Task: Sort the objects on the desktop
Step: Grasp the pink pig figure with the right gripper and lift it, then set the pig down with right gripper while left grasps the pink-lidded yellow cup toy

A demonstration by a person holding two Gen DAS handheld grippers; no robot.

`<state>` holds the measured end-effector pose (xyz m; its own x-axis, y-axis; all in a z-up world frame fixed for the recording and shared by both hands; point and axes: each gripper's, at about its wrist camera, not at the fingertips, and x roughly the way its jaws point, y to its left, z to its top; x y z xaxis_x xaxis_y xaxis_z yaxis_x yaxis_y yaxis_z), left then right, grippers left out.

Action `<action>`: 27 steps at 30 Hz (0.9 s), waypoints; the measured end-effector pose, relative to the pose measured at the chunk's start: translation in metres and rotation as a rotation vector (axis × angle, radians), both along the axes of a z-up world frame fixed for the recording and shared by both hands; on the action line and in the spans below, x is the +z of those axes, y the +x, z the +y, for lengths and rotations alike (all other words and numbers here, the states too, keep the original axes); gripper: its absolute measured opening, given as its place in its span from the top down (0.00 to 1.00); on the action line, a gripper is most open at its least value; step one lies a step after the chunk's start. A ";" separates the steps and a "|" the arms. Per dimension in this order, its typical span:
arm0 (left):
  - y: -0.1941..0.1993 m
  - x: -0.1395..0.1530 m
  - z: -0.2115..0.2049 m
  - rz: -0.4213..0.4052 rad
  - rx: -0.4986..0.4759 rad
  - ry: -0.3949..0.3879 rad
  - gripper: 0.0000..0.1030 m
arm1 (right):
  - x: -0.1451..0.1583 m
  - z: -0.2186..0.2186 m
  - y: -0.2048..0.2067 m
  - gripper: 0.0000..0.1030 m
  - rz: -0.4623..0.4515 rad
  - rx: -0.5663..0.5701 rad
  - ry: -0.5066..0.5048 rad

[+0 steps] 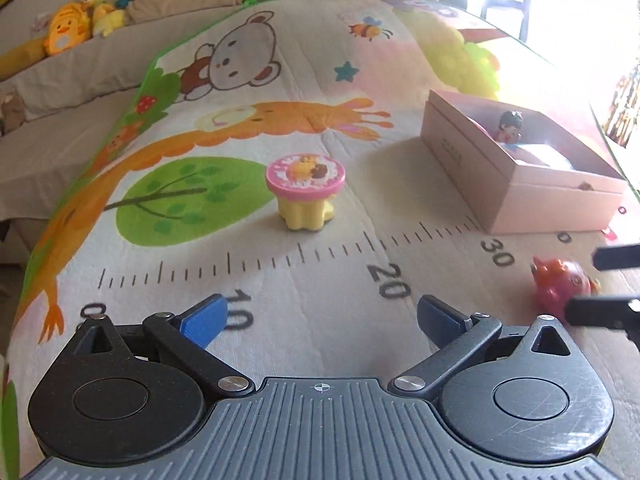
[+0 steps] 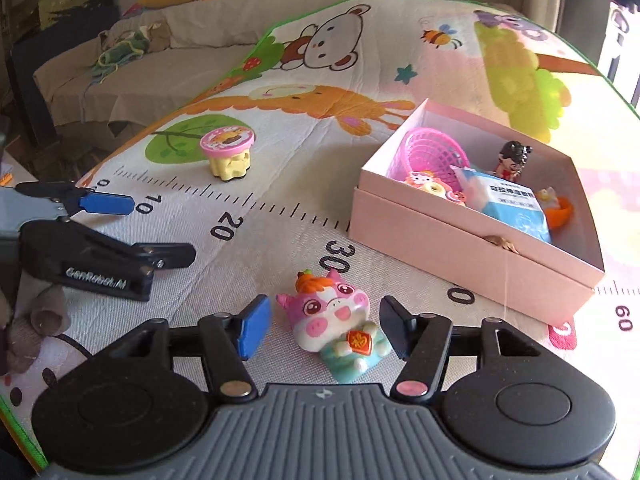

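Right wrist view shows the right gripper [image 2: 324,330] spread wide, its blue-padded fingers either side of a pink and white pig-shaped toy figure [image 2: 338,322] lying on the cartoon-printed play mat [image 2: 280,240] near its front edge, no pad touching it. Toward the mat's left edge the left gripper [image 2: 160,228] hovers, also spread and holding nothing. Farther back, on the right side, sits an open pink cardboard box [image 2: 460,248] holding a pink plastic basket [image 2: 432,156], a blue wipes packet [image 2: 508,200] and a small dark-haired doll figurine [image 2: 514,160]. Beyond the printed ruler stands a pink-topped yellow toy stool [image 2: 228,154].
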<state>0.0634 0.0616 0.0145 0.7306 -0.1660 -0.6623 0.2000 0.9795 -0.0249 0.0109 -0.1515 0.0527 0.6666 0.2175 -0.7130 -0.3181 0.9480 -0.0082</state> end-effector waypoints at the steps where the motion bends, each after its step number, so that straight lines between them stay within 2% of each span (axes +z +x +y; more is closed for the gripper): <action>1: 0.011 0.002 -0.001 -0.005 0.021 0.001 0.00 | 0.001 -0.005 -0.005 0.31 -0.012 -0.012 0.025; 4: 0.043 0.005 -0.005 -0.018 0.085 0.012 0.00 | 0.002 -0.014 -0.021 0.25 -0.044 -0.032 0.046; 7: 0.068 0.005 -0.014 -0.043 0.111 0.048 0.01 | 0.001 -0.016 -0.035 0.20 -0.096 -0.042 -0.007; 8: 0.073 0.004 -0.017 -0.045 0.113 0.058 0.05 | 0.000 -0.016 -0.039 0.19 -0.112 -0.040 -0.023; 10: 0.083 0.002 -0.023 -0.036 0.106 0.075 0.20 | -0.001 -0.018 -0.046 0.18 -0.125 -0.029 -0.032; 11: 0.086 0.001 -0.024 -0.029 0.106 0.076 0.32 | -0.002 -0.019 -0.048 0.18 -0.122 -0.023 -0.028; 13: 0.088 -0.001 -0.025 -0.017 0.101 0.074 0.42 | -0.003 -0.020 -0.050 0.17 -0.117 -0.017 -0.021; 14: 0.088 -0.001 -0.025 -0.017 0.099 0.074 0.42 | -0.004 -0.020 -0.051 0.16 -0.115 -0.016 -0.020; 19: 0.059 -0.001 -0.024 -0.024 0.044 0.062 0.43 | -0.012 -0.019 -0.052 0.12 -0.101 -0.021 -0.001; 23: 0.013 0.002 -0.023 0.020 -0.093 0.000 0.43 | -0.017 -0.017 -0.053 0.12 -0.092 -0.020 -0.007; 27: -0.032 0.001 -0.025 0.064 -0.204 -0.032 0.49 | -0.019 -0.015 -0.048 0.12 -0.098 -0.013 -0.036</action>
